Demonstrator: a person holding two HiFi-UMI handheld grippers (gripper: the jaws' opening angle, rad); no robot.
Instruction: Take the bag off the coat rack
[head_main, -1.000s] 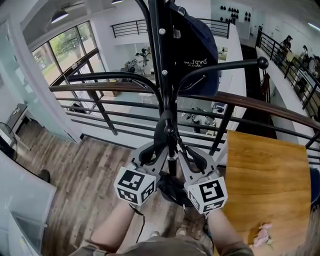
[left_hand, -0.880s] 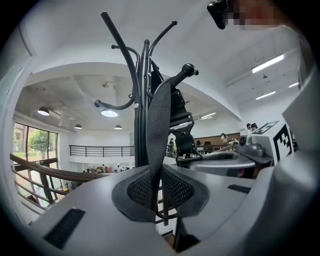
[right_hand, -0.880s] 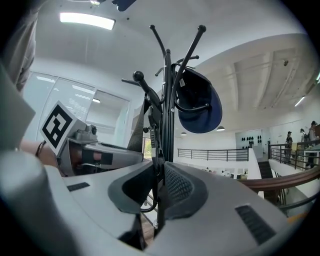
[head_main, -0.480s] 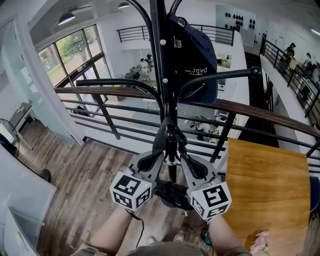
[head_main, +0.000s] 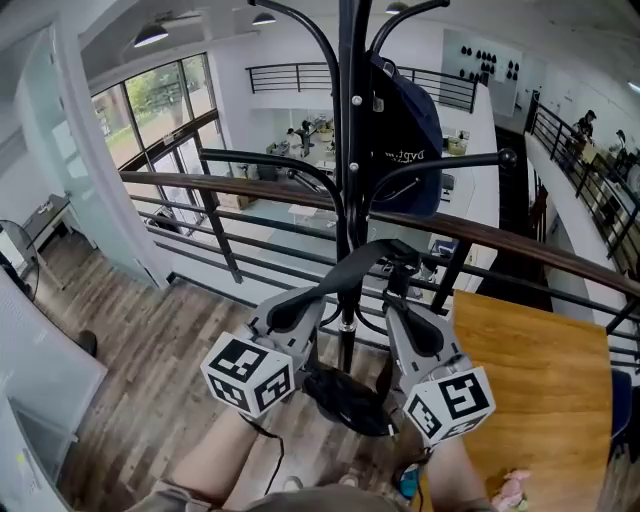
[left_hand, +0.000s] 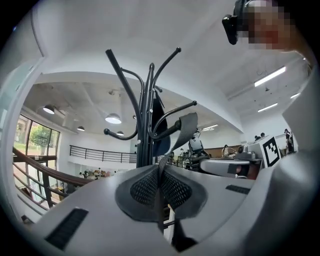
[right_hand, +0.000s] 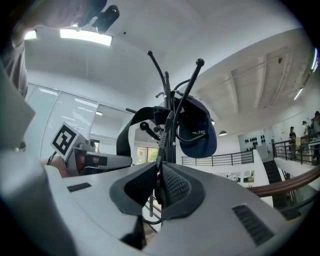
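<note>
A black bag (head_main: 347, 397) hangs low by the pole of the black coat rack (head_main: 350, 150). Its wide grey-black strap (head_main: 352, 267) arches between my two grippers in front of the pole. My left gripper (head_main: 303, 308) is shut on the strap's left end, seen as a band (left_hand: 187, 125) running up from the jaws (left_hand: 160, 176). My right gripper (head_main: 400, 292) is shut on the other end (right_hand: 131, 124), the pads (right_hand: 172, 184) pressed together on it. A navy cap (head_main: 405, 150) hangs on an upper hook (right_hand: 200, 132).
A wood-topped railing (head_main: 200, 185) with black bars runs behind the rack, with a lower floor beyond it. A wooden table (head_main: 535, 370) stands at the right. Curved rack arms (head_main: 470, 160) stick out left and right at cap height. Plank floor (head_main: 150, 360) lies at the left.
Both grippers closed on the strap and moved apart and up. The strap, bunched at the pole before, now spans between them in an arch.
</note>
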